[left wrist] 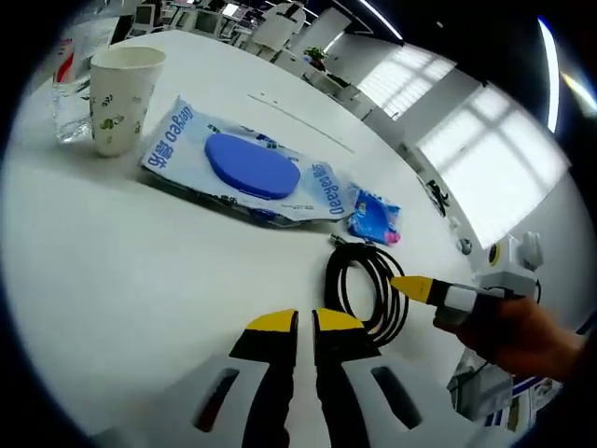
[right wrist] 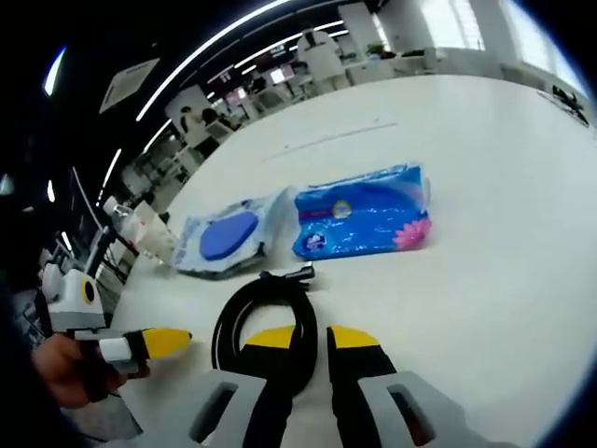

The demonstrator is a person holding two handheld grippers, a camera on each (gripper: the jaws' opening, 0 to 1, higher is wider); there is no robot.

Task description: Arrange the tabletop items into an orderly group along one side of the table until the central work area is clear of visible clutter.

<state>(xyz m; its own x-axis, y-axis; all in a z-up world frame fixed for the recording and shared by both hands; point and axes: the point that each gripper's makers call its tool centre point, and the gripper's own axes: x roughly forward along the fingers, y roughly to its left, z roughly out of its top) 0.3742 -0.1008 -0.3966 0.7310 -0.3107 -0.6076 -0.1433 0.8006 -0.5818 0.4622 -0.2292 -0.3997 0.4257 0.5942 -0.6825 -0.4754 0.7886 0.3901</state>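
Coiled black cable (right wrist: 266, 313) lies on the white surface (right wrist: 485, 233), directly ahead of the right claw (right wrist: 309, 338); its near loop runs between the yellow-tipped jaws, which stand narrowly apart, seemingly closed on it. The coil's long axis runs away from that claw, plug end toward the wipes pack (right wrist: 227, 238) and the blue tissue pack (right wrist: 364, 222).

Left claw (left wrist: 305, 323): jaws nearly together, holding nothing, just beside the coil. Paper cup (left wrist: 121, 98) and clear plastic bottle (left wrist: 70, 79) stand far off. Right claw is the nearer; judged to have the cable.
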